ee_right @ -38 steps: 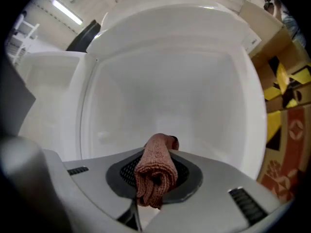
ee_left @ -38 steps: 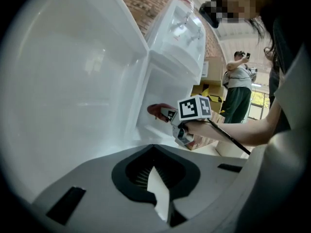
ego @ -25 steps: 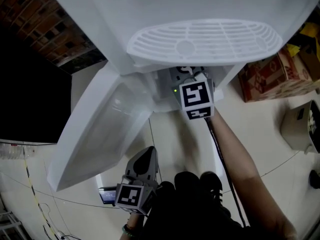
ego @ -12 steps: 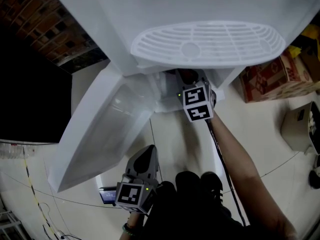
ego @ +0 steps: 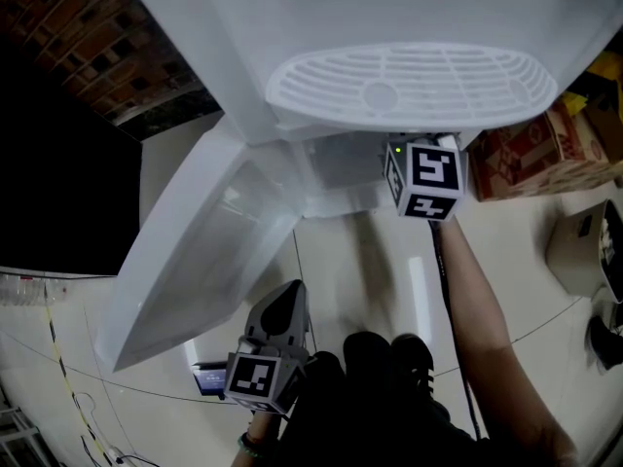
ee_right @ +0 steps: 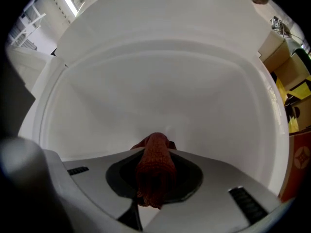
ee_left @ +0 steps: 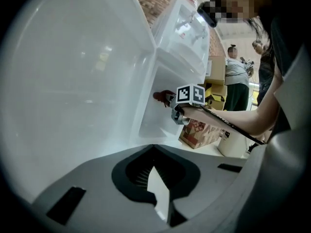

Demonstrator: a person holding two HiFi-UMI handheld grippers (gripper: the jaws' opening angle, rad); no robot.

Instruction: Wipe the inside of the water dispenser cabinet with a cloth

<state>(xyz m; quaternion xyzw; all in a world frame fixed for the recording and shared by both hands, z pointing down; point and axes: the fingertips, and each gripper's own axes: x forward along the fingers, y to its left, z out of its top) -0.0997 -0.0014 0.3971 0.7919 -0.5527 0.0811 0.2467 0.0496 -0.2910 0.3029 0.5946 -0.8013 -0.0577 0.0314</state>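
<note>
The white water dispenser's cabinet door (ego: 195, 261) hangs open at the left, below the drip tray grille (ego: 409, 81). My right gripper's marker cube (ego: 425, 178) sits at the cabinet mouth, on its right side, and its jaws are hidden inside. In the right gripper view the right gripper (ee_right: 154, 152) is shut on a red-brown cloth (ee_right: 155, 174), held against the white inner wall (ee_right: 160, 81). The left gripper view shows the cloth (ee_left: 163, 96) inside the cabinet too. My left gripper (ego: 280, 311) stays low near my body, shut and holding nothing (ee_left: 156, 181).
A cardboard box (ego: 531, 149) stands right of the dispenser, and a pale bin (ego: 584, 246) sits further right. Thin cables (ego: 58, 358) run over the tiled floor at the left. A brick wall (ego: 88, 37) lies behind. Another person (ee_left: 236, 76) stands in the background.
My right gripper has slid to the right inside the cabinet, carrying the cloth with it. The left gripper has stayed where it was.
</note>
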